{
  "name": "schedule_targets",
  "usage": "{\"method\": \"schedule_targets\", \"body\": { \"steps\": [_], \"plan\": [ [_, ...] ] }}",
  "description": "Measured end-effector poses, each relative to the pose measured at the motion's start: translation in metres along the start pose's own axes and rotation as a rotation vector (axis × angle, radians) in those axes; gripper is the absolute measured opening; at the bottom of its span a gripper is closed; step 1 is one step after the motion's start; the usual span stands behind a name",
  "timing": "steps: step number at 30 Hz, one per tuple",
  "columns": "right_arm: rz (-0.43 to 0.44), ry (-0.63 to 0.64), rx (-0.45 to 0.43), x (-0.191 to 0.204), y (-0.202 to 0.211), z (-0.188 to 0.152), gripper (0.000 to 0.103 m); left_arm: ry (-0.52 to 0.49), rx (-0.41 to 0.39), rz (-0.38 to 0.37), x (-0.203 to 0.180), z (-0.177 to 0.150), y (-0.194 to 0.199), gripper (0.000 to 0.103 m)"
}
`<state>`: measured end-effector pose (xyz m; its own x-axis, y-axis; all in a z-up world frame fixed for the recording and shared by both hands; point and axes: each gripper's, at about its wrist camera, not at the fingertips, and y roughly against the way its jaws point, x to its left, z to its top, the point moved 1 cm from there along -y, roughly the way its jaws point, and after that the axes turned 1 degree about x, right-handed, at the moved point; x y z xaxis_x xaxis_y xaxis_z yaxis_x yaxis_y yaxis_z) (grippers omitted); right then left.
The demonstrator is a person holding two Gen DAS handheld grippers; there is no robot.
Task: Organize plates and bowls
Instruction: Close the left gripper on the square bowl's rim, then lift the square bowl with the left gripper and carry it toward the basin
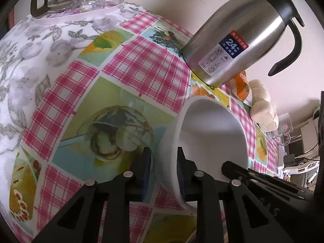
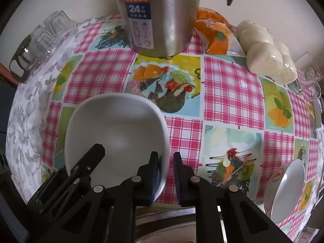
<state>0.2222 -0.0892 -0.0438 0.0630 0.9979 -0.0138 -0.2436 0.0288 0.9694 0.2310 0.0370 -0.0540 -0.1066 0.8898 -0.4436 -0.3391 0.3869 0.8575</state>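
A white bowl (image 1: 212, 131) stands on the checked tablecloth (image 1: 141, 60). In the left wrist view its near rim runs between the two blue pads of my left gripper (image 1: 164, 162), which is shut on it. In the right wrist view the same white bowl (image 2: 117, 131) has its right rim between the pads of my right gripper (image 2: 165, 162), one pad inside and one outside, shut on the rim. The left gripper's black finger (image 2: 95, 151) shows at the bowl's opposite side. A second white bowl (image 2: 287, 188) sits on a red-patterned plate at the lower right.
A steel thermos jug (image 2: 158, 16) stands just behind the bowl. Upturned glasses (image 2: 50, 32) are at the back left. An orange packet (image 2: 214, 34), a bag of buns (image 2: 267, 54) and a glass mug (image 2: 309, 75) lie at the back right. A metal rim (image 2: 162, 222) shows below the grippers.
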Motion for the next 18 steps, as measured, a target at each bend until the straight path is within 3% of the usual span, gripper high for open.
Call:
{"method": "schedule_targets", "body": {
  "steps": [7,18],
  "plan": [
    [0.032,-0.025,0.031,0.0,-0.01,0.001,0.012,0.01,0.009,-0.022,0.001,-0.001,-0.004,0.02],
    [0.056,-0.004,-0.018,0.007,0.012,-0.007,0.009,-0.005,-0.008,-0.017,0.001,-0.001,0.012,0.017]
  ]
}}
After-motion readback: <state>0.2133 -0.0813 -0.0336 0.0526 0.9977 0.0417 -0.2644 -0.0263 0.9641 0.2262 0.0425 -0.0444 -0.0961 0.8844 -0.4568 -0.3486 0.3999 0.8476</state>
